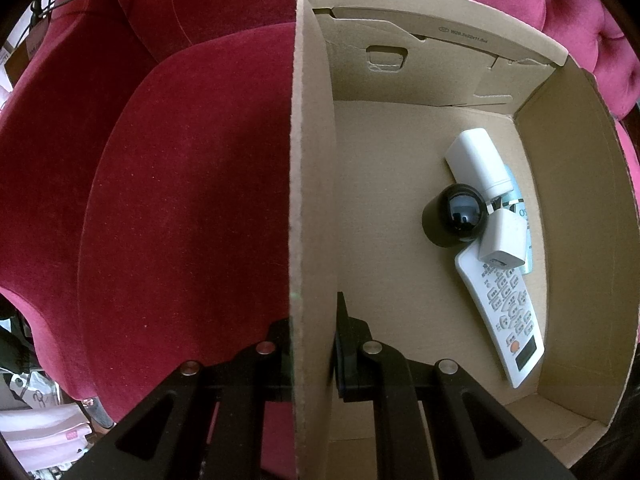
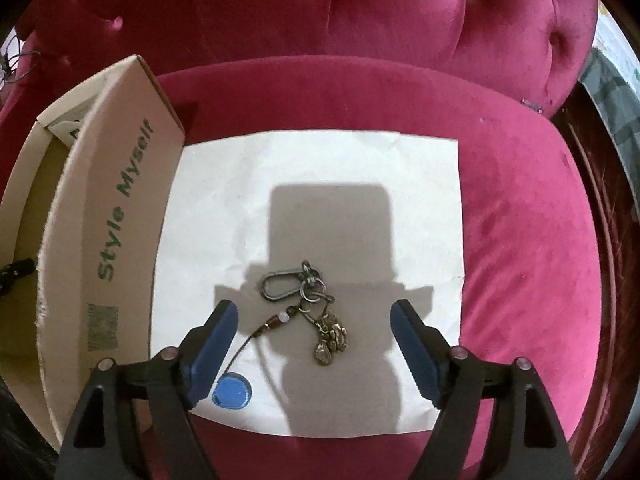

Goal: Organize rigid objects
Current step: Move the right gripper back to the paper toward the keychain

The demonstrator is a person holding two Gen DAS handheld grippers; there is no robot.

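Observation:
My left gripper is shut on the left wall of a cardboard box, one finger outside and one inside. Inside the box lie a white remote, a black round device, a white bottle and a white charger. In the right wrist view, my right gripper is open, held just above a metal keychain with a carabiner, charms and a blue tag. The keychain lies on a white sheet of paper, between the fingers.
Everything sits on a crimson velvet armchair seat. The box, printed "Style Myself", stands on the left edge of the paper. The chair back rises behind. Pale pink folded items lie on the floor at left.

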